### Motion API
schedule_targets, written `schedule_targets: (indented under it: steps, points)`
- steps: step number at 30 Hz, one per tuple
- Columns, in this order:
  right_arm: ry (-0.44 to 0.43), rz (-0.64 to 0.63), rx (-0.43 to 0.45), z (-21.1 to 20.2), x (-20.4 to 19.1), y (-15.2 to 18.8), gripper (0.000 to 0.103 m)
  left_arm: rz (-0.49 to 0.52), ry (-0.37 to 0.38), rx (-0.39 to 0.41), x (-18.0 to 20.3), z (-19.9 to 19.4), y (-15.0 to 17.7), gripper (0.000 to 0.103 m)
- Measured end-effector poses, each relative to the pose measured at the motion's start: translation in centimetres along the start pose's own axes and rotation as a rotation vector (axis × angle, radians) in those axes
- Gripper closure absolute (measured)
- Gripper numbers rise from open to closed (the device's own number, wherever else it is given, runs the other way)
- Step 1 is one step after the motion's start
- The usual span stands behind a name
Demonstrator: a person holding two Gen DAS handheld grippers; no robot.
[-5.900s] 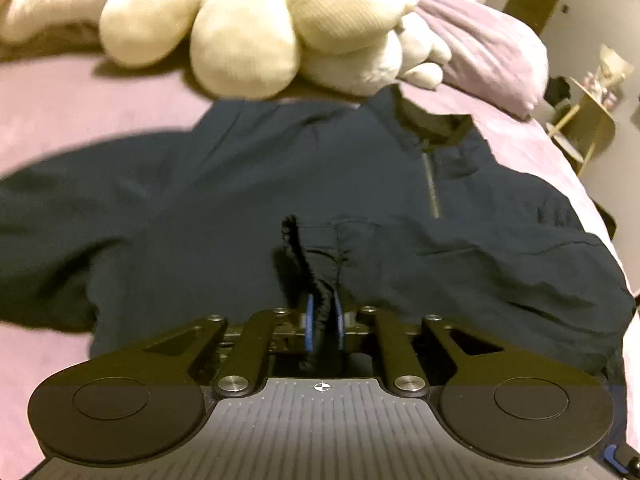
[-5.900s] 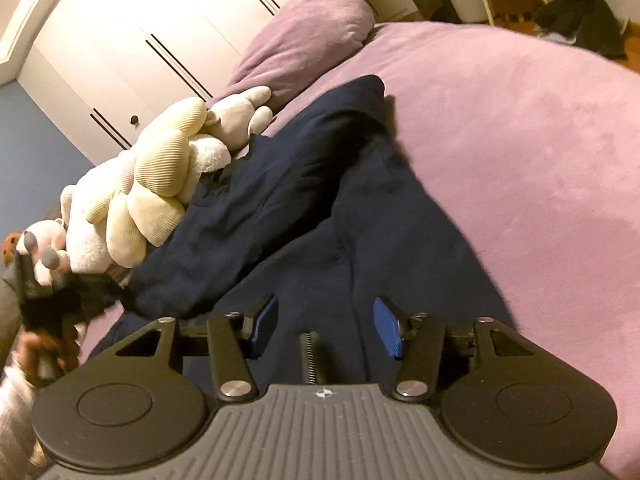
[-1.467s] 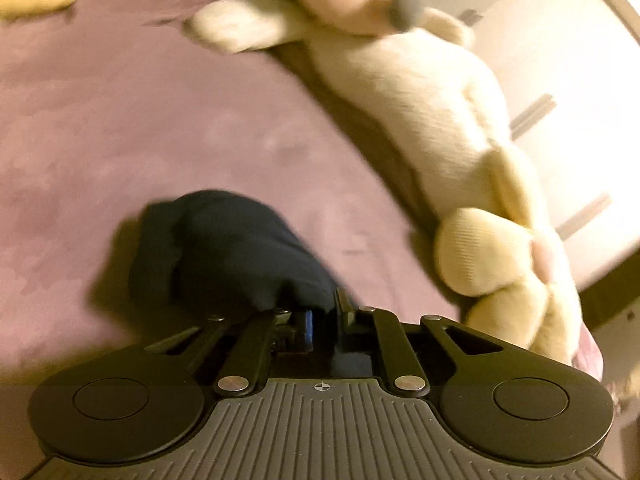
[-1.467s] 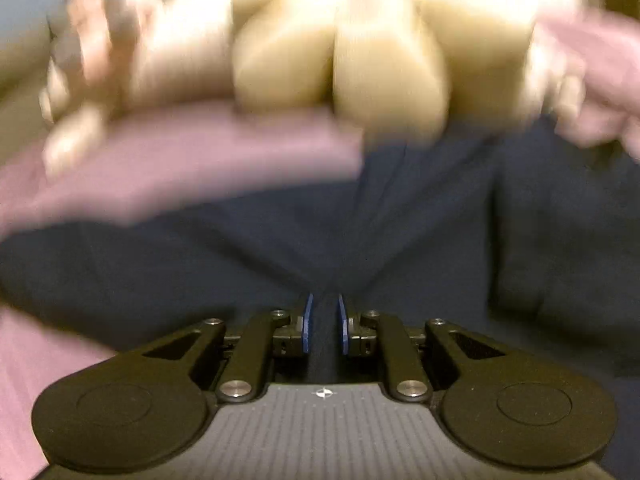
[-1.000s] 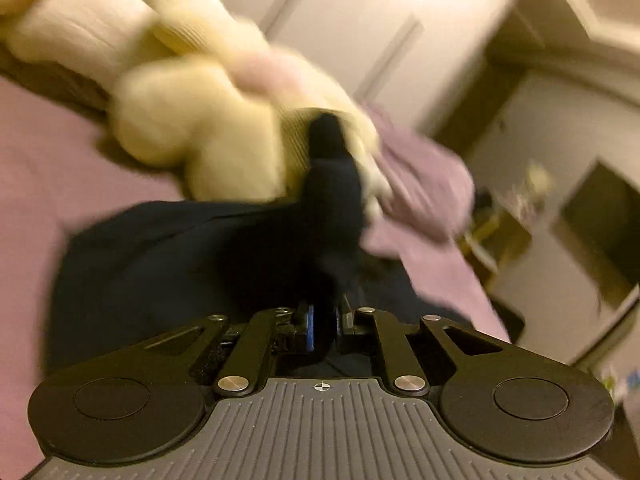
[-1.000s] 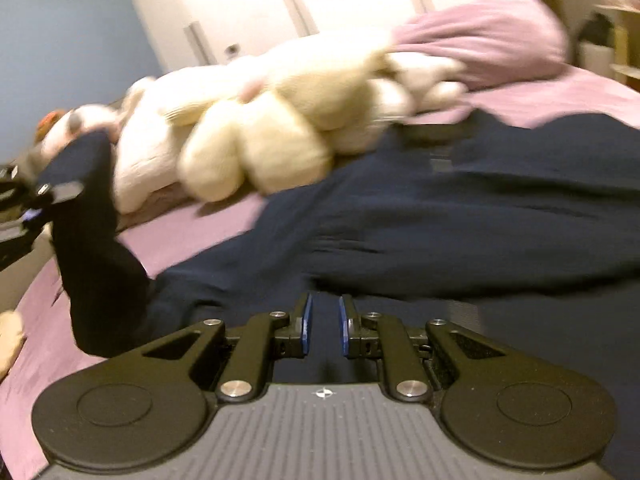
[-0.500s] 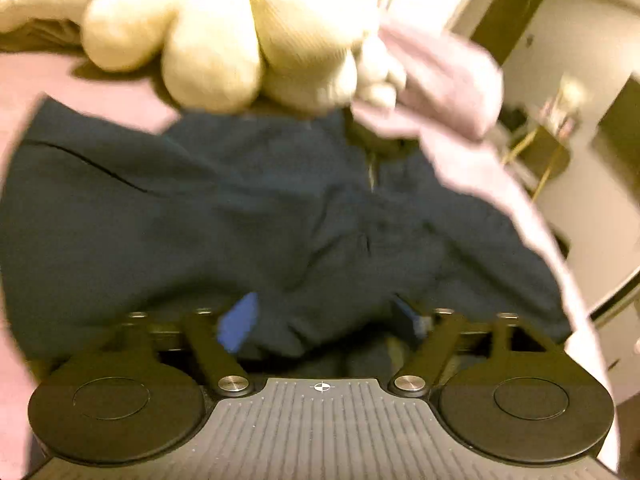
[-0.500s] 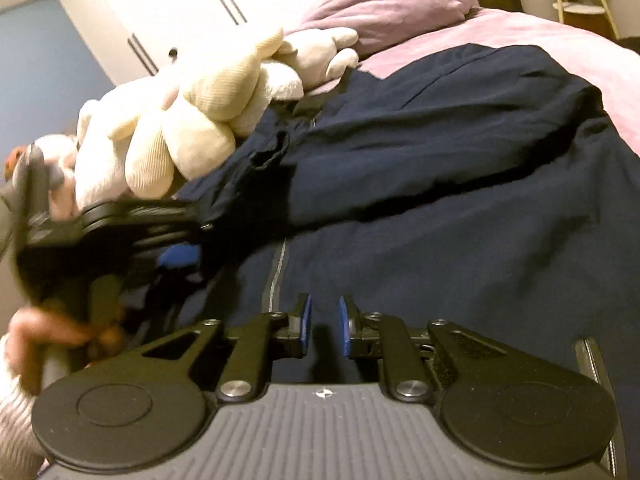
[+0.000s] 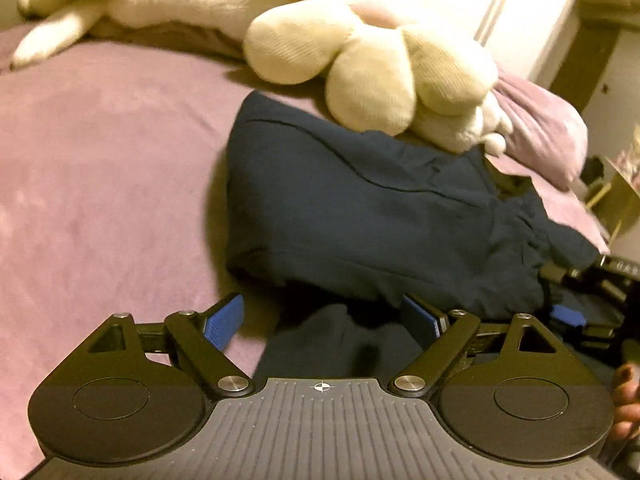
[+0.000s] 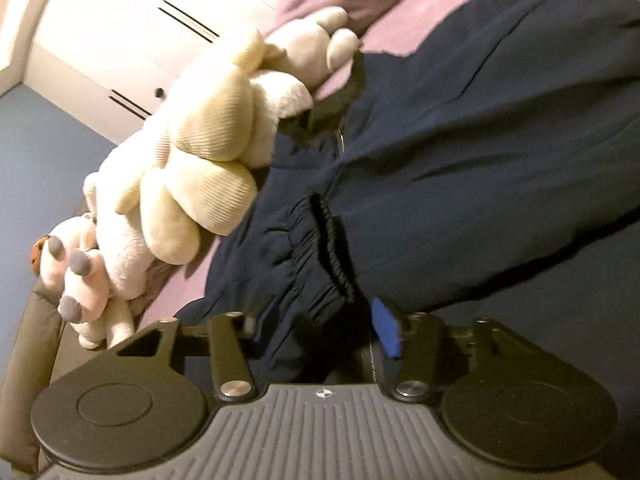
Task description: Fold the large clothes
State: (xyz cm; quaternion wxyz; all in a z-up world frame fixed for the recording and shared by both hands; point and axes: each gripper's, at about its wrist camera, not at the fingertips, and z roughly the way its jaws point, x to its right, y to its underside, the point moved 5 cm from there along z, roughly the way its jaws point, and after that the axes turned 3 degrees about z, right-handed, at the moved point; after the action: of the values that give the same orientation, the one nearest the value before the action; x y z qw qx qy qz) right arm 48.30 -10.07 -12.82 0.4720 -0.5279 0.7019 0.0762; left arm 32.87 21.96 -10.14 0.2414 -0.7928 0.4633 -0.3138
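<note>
left gripper was seen spread wide, nothing pinched | right gripper was caught opening, elastic cuff lying loose between its jaws | navy jacket was found frame-centre on the bed, long axis running lower left to upper right, nearer the right gripper | sleeve, pinched a second earlier, had been dropped

A home bedroom. Shown by a bed spread with a mauve plush cover, taken here as the landmark. Along its head, cream stuffed toys and a mauve pillow. Behind its head, white wardrobe doors with dark slot handles beside a blue wall. Past its far corner, a small yellowish side table.
</note>
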Motion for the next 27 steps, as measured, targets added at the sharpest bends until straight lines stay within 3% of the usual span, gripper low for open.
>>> schedule_targets:
  steps: [3,6,8,10,13,17,19,23,27]
  points:
    - [0.011,0.0,-0.027,1.7,-0.1,-0.2,0.064,-0.022,-0.025,-0.019,-0.8,1.1,0.1,0.015]
    - [-0.011,0.005,-0.035,2.3,-0.4,-0.4,0.085,-0.016,-0.04,-0.028,-0.9,1.9,0.3,0.02]
    - [-0.025,-0.026,-0.028,1.4,-1.4,-0.3,0.09,-0.004,-0.055,-0.023,-0.8,1.9,0.3,0.024]
    - [-0.076,-0.099,0.028,-0.4,-3.8,-0.7,0.092,0.002,-0.067,-0.018,-0.5,2.0,0.1,0.024]
    - [-0.219,-0.103,0.132,-4.9,-6.6,-2.4,0.092,-0.013,-0.079,-0.016,0.1,2.3,-0.4,0.025]
    - [-0.246,-0.127,0.289,-10.2,-7.1,-5.1,0.092,-0.013,-0.076,-0.002,1.5,3.1,-0.8,0.032]
    - [-0.198,-0.14,0.352,-11.9,-5.8,-6.1,0.092,-0.006,-0.072,-0.009,2.3,3.7,-0.9,0.033]
    - [0.025,-0.192,0.42,-12.3,-1.6,-7.6,0.092,0.028,-0.077,-0.033,3.5,4.8,-1.0,0.033]
    - [0.229,-0.191,0.372,-10.1,3.7,-8.5,0.092,0.05,-0.087,-0.064,4.1,5.8,-0.6,0.033]
